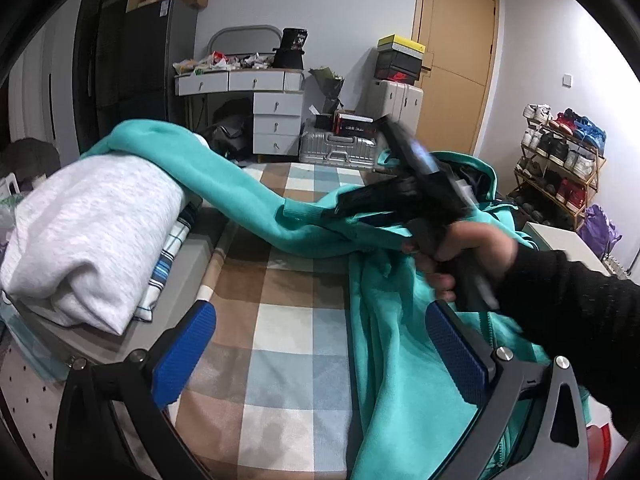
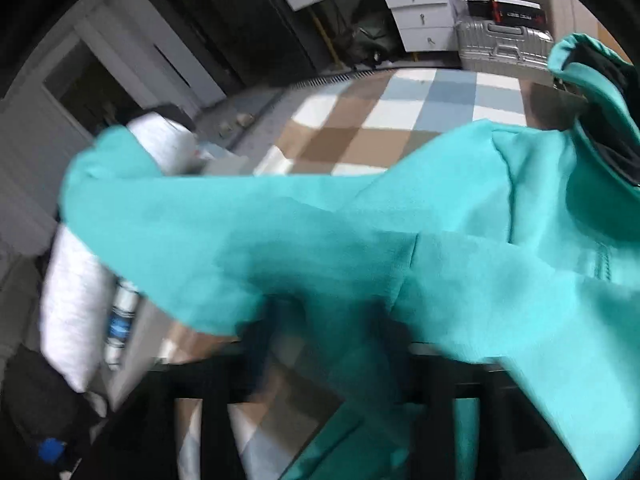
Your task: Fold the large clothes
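A teal hoodie lies rumpled on the right side of the checked bedspread. One of its sleeves stretches left, up onto a stack of folded clothes topped by a white garment. My left gripper is open, its blue pads wide apart low over the bed, the right pad at the hoodie's edge. A hand holds my right gripper over the hoodie near the sleeve's cuff, its jaws spread. In the blurred right wrist view teal cloth drapes over that gripper and hides its fingers.
Beyond the foot of the bed stand a white dresser, a silver suitcase and stacked boxes. A shoe rack fills the right wall beside a wooden door. A dark wardrobe stands at the left.
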